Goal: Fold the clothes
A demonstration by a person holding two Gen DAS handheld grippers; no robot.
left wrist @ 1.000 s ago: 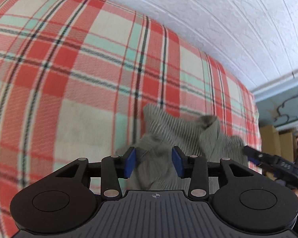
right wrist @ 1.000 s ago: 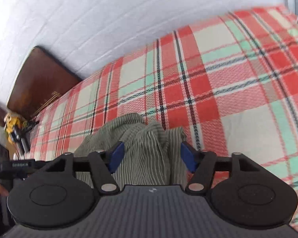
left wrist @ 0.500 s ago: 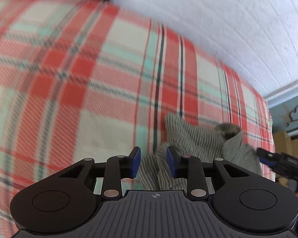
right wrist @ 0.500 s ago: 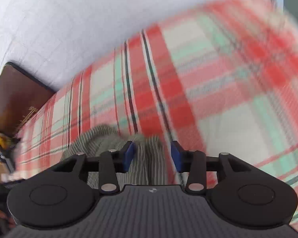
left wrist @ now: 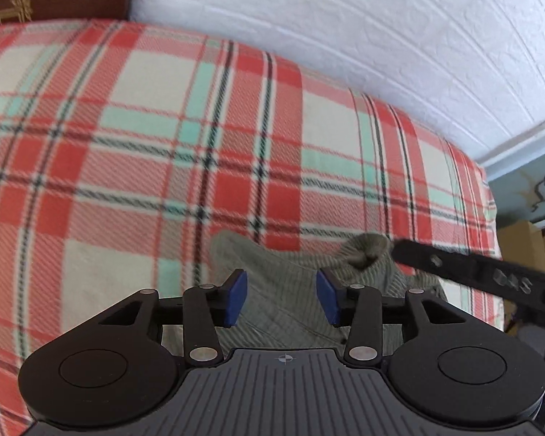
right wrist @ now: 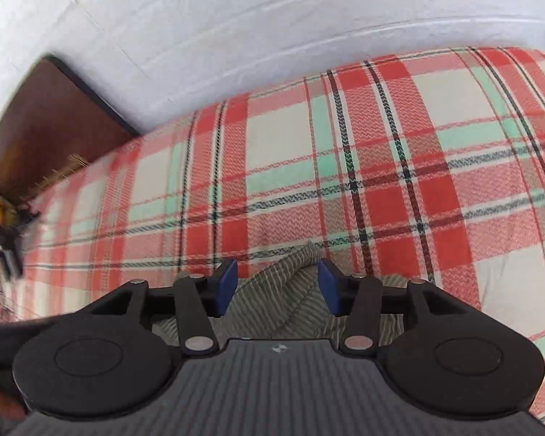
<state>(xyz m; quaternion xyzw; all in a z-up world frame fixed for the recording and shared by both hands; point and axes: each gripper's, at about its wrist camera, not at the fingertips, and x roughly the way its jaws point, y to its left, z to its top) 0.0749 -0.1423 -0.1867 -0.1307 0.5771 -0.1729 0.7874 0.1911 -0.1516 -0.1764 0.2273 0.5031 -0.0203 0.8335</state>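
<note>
L claw [left wrist: 280, 299]: blue pads spread and opening wider, cloth lying in the gap below them but neither pad presses on it. R claw [right wrist: 277, 288]: same, pads apart and opening, a raised fold of the cloth pokes up between them w/o being pinched. In the left wrist view the R claw also shows as a black bar coming in from the right edge, its tip near a bunched hump of the cloth.

Garment [left wrist: 294, 287]: grey-green w/ thin pale stripes, crumpled, not folded. It sits in a loose heap on the bed right in front of both claws, near the bed's close edge. In the left wrist view one corner sticks out to the upper left and a rounded, rolled lump sits at the upper right. In the right wrist view the fabric [right wrist: 290, 290] shows deep creases running diagonally, w/ one ridge standing highest.

Bed cover [left wrist: 134, 152]: plaid, red and cream squares w/ mint bands and thin dark lines, woven texture, lying smooth around the heap. Behind the bed: white wall [left wrist: 345, 36] w/ a raised brick-like pattern. Dark brown headboard [right wrist: 43, 127] at the bed's far left end in the right wrist view. Yellow-and-black item at that view's left edge, too blurred to ID.
</note>
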